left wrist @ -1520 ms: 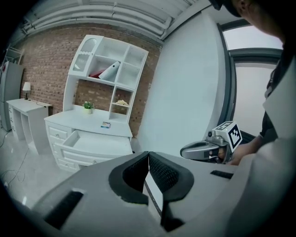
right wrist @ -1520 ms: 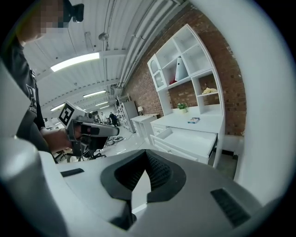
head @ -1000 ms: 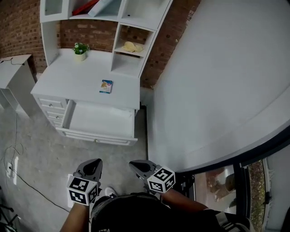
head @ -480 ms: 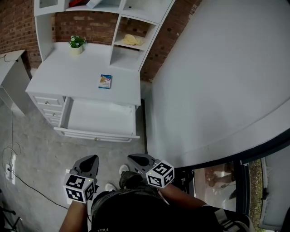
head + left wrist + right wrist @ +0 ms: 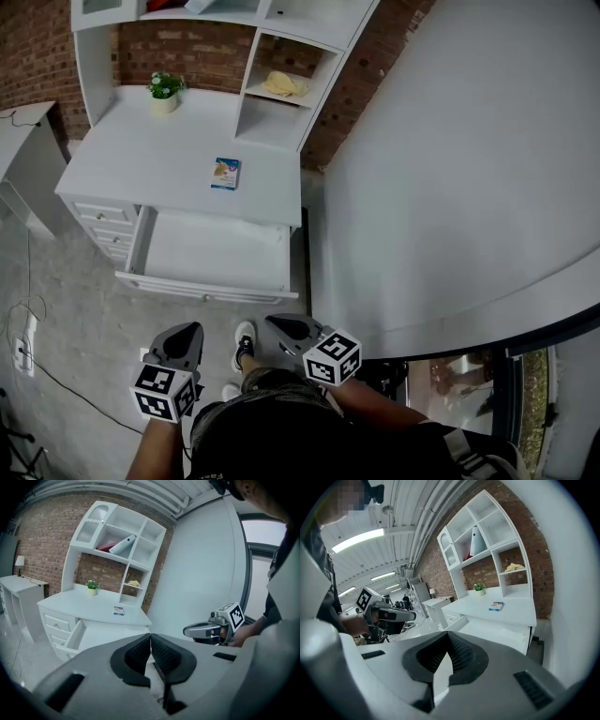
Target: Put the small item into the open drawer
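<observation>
Looking down in the head view: small item (image 5: 225,173) lies flat on the white tabletop (image 5: 159,155) at upper centre-left, just behind the open drawer (image 5: 216,253); left tongs (image 5: 187,332) and right tongs (image 5: 282,327) sit low in the frame, well apart from both. Left gripper view: left tongs (image 5: 150,641) pressed together at centre, nothing between them; small item (image 5: 119,611) on the tabletop left of centre, drawer (image 5: 93,632) below it. Right gripper view: right tongs (image 5: 448,645) together and empty at lower centre; small item (image 5: 496,606) on the tabletop right of centre, above the drawer (image 5: 492,630).
</observation>
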Demonstrator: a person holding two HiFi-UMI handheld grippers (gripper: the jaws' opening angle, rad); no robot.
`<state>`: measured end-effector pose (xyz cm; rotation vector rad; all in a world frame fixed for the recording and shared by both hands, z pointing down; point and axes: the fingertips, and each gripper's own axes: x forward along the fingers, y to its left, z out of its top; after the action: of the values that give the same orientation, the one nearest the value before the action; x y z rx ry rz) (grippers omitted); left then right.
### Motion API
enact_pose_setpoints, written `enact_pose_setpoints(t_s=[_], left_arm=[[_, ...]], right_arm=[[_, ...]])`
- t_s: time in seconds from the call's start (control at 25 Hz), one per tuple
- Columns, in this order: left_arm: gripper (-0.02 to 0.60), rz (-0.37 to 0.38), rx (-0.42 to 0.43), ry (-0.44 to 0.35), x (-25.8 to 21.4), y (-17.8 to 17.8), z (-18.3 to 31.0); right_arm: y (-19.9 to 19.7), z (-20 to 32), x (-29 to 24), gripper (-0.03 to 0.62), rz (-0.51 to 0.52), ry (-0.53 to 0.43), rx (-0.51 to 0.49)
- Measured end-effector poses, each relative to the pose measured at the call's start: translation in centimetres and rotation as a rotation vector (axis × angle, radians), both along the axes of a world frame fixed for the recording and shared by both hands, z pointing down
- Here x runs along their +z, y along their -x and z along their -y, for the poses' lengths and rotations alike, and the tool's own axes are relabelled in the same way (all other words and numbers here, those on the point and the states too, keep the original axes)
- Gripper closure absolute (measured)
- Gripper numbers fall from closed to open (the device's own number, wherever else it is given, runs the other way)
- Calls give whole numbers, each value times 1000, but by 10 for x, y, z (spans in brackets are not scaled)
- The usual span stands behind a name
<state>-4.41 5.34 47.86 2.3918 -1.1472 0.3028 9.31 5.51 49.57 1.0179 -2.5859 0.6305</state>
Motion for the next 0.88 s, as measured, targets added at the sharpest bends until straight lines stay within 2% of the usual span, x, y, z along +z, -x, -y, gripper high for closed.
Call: enact_pose_setpoints(t_s=[0.28,0.64,0.88], left_arm=[[563,26,-5,-7,-1,-3,56],[563,46,-1,-17,-14,-21,150],[563,71,4,-21,-11,-36,200]], right_arm=[[-5,60,2,589,32,-1,10],[-17,150,-9,589,5,-44,-8],[-29,206,-5,589,24,-30,-8]])
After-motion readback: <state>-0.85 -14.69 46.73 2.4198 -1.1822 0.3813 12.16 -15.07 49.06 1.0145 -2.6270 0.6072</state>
